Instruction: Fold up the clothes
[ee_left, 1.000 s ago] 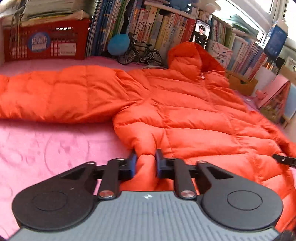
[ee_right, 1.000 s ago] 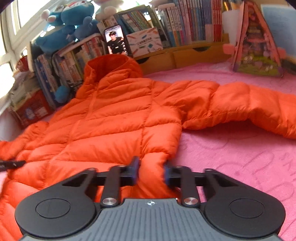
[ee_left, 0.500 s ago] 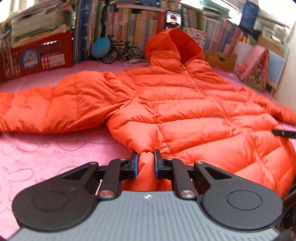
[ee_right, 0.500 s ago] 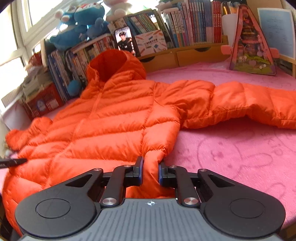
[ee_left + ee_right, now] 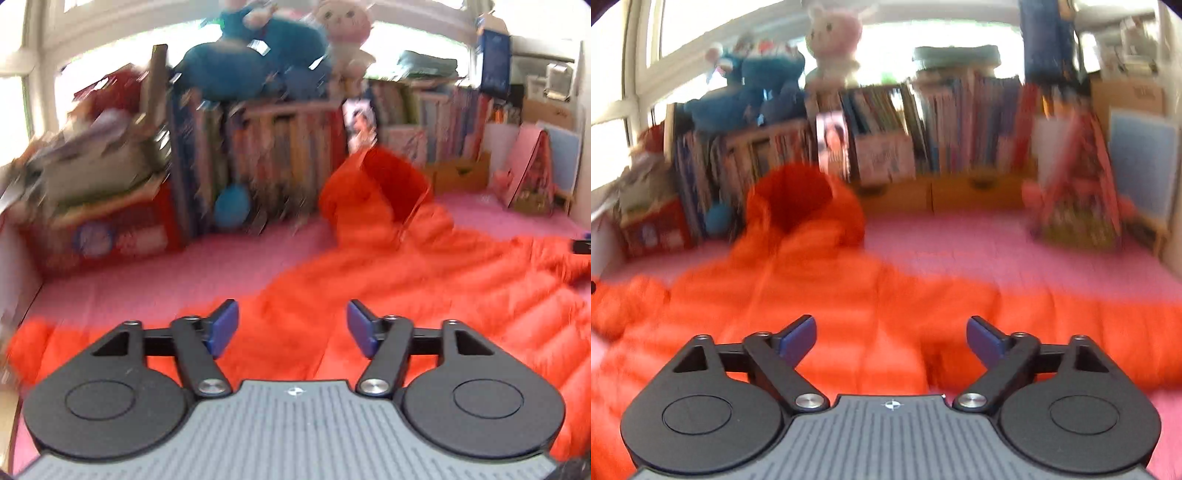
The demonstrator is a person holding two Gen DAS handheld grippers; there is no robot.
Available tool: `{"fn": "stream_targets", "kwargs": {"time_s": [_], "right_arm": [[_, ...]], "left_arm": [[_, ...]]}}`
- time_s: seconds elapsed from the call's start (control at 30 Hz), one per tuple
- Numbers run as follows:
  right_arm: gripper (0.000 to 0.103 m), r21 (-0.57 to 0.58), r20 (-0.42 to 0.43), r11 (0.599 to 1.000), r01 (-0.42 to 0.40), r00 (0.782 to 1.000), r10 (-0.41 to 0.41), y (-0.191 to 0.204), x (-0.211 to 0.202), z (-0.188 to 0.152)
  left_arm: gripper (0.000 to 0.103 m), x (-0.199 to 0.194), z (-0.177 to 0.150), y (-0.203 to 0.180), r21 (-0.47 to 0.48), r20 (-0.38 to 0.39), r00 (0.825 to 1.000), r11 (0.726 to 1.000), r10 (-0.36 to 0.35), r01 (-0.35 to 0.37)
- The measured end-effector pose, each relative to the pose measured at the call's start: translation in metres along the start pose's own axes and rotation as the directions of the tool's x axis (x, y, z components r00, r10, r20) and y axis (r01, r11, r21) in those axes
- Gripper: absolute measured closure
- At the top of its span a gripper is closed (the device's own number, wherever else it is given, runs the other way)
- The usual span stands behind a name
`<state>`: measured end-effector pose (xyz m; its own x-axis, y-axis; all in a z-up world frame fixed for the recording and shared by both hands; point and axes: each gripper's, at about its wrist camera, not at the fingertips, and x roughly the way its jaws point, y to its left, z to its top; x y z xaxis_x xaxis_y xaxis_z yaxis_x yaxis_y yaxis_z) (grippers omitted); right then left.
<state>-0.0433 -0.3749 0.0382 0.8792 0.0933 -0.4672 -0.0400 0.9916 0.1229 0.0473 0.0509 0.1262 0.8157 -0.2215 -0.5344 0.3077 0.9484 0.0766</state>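
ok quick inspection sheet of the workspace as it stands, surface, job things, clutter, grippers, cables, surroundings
surface: pink mat, bare at the far right.
job's things: orange hooded puffer jacket lies spread flat, hood toward the shelves; no fold visible.
clutter: red crate, blue ball, pink toy house at the mat's back edge.
grippers: left gripper and right gripper have just been opening; jaws wide, above the jacket, nothing between them.
cables: nothing seen.
surroundings: bookshelves with plush toys on top, bright window behind; frames blurred.
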Motion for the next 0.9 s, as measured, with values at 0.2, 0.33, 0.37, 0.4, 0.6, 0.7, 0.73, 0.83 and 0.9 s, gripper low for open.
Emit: {"fn": "stream_targets", "kwargs": {"time_s": [0.2, 0.33, 0.37, 0.4, 0.6, 0.7, 0.73, 0.83, 0.9], "right_arm": [[0.012, 0.007, 0.034, 0.999, -0.043, 0.998, 0.043, 0.047, 0.104, 0.061], [0.011, 0.002, 0.016, 1.0, -0.022, 1.0, 0.022, 0.072, 0.188, 0.099], [0.01, -0.001, 0.002, 1.0, -0.009, 1.0, 0.009, 0.076, 0.211, 0.108], [0.01, -0.004, -0.011, 1.0, 0.004, 1.0, -0.004, 0.081, 0.233, 0.116], [0.085, -0.101, -0.191, 0.989, 0.109, 0.973, -0.127, 0.095, 0.307, 0.135], [0.082, -0.211, 0.082, 0.961, 0.179, 0.983, -0.165, 0.103, 0.262, 0.137], [0.079, -0.25, 0.204, 0.944, 0.214, 0.965, -0.165, 0.107, 0.242, 0.136], [0.061, -0.388, 0.55, 0.811, 0.437, 0.816, -0.177, 0.124, 0.195, 0.092], [0.063, -0.462, 0.391, 0.799, 0.385, 0.897, -0.205, 0.116, 0.209, 0.08]], "left_arm": [[0.026, 0.106, 0.053, -0.043, -0.006, 0.006, 0.999, 0.999, -0.05, 0.05], [0.02, 0.19, 0.091, -0.074, 0.046, 0.043, 0.999, 0.999, 0.001, -0.003], [0.02, 0.215, 0.1, -0.082, 0.075, 0.033, 0.998, 0.995, 0.056, -0.058], [0.02, 0.239, 0.106, -0.089, 0.101, 0.013, 0.994, 0.989, 0.106, -0.106], [0.059, 0.3, 0.114, -0.066, 0.101, -0.053, 0.952, 0.95, 0.303, -0.297], [0.058, 0.26, 0.107, -0.033, -0.045, 0.118, 0.962, 0.969, 0.246, -0.242], [0.056, 0.247, 0.098, -0.035, -0.007, 0.192, 0.945, 0.963, 0.266, -0.27], [0.042, 0.229, 0.068, -0.039, 0.122, 0.282, 0.911, 0.931, 0.3, -0.344], [0.034, 0.239, 0.047, -0.032, 0.148, 0.164, 0.951, 0.946, 0.263, -0.288]]}}
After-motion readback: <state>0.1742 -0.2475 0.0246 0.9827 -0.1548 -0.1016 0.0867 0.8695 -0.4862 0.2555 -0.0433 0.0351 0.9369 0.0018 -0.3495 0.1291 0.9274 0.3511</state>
